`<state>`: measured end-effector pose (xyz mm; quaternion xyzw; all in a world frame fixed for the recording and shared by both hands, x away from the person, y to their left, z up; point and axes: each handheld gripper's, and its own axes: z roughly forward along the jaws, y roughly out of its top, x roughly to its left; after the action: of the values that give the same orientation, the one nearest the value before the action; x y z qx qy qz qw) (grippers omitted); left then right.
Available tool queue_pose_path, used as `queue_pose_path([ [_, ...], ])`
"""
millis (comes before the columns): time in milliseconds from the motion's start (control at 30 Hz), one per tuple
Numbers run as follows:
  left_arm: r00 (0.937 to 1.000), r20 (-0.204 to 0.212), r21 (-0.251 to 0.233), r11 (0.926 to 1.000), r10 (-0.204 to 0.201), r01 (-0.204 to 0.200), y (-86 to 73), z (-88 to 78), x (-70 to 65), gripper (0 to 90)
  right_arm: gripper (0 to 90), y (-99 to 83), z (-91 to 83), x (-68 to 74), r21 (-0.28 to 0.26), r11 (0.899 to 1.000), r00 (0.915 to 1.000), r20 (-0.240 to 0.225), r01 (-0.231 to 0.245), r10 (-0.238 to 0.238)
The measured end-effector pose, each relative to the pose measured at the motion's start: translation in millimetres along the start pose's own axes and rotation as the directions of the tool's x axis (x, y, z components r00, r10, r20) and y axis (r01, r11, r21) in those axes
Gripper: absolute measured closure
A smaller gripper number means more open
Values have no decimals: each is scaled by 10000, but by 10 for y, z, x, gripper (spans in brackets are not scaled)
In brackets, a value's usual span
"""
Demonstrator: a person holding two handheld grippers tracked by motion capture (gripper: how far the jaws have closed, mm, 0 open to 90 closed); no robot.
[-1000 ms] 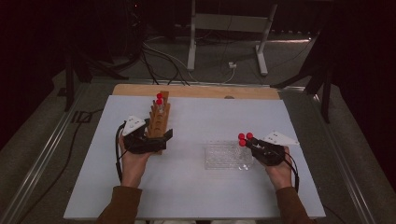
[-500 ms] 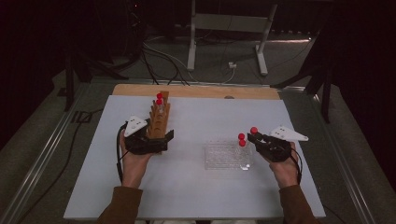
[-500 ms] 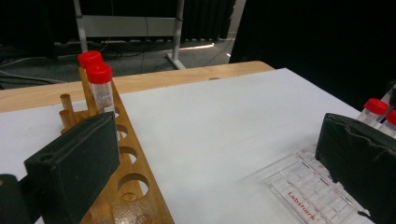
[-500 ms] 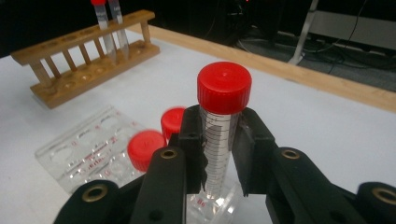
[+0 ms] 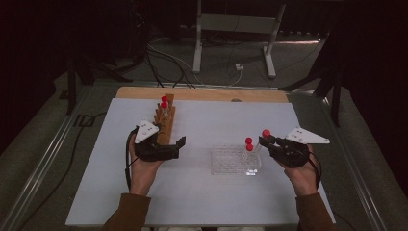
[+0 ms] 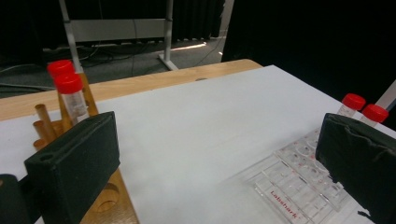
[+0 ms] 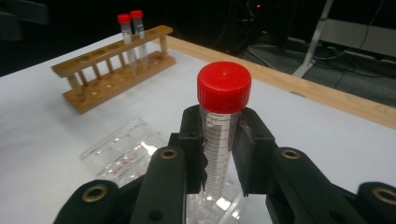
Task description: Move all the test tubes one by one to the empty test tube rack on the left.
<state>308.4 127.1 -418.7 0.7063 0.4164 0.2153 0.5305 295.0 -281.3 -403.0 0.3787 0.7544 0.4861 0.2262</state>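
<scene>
Right gripper (image 5: 263, 140) raised off the table (image 5: 207, 120), tilted up and leftward, jaws clamped on a red-capped tube (image 7: 219, 130) held upright just above the right end of the clear rack (image 5: 235, 160). One more capped tube (image 5: 248, 144) standing in that rack beside it. Left gripper (image 5: 174, 146) low, level, jaws wide apart, one against the near end of the wooden rack (image 5: 165, 124), nothing pinched. Two capped tubes (image 5: 164, 102) at wooden rack's far end.

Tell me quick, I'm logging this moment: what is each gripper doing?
Left gripper: open, holding nothing, its jaws either side of the wooden rack's near end.
Right gripper: closed on a red-capped tube.
</scene>
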Motion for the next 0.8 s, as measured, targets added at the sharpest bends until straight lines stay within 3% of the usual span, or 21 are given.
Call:
queue_pose_path([
  [267, 9994, 307, -3, 9999, 151, -151, -17, 50, -109, 7, 745, 39, -49, 107, 83, 10000, 9984, -568, -34, 39],
  [500, 9960, 793, -1, 9991, 418, -419, -16, 124, -296, 8, 744, 89, 13, 239, 135, 9998, 9953, -962, 135, -121],
  [800, 9799, 1686, 405, 9926, 1064, -1147, -60, 349, -635, 31, 744, 155, 202, 400, 191, 9997, 9895, -1439, 178, -148],
])
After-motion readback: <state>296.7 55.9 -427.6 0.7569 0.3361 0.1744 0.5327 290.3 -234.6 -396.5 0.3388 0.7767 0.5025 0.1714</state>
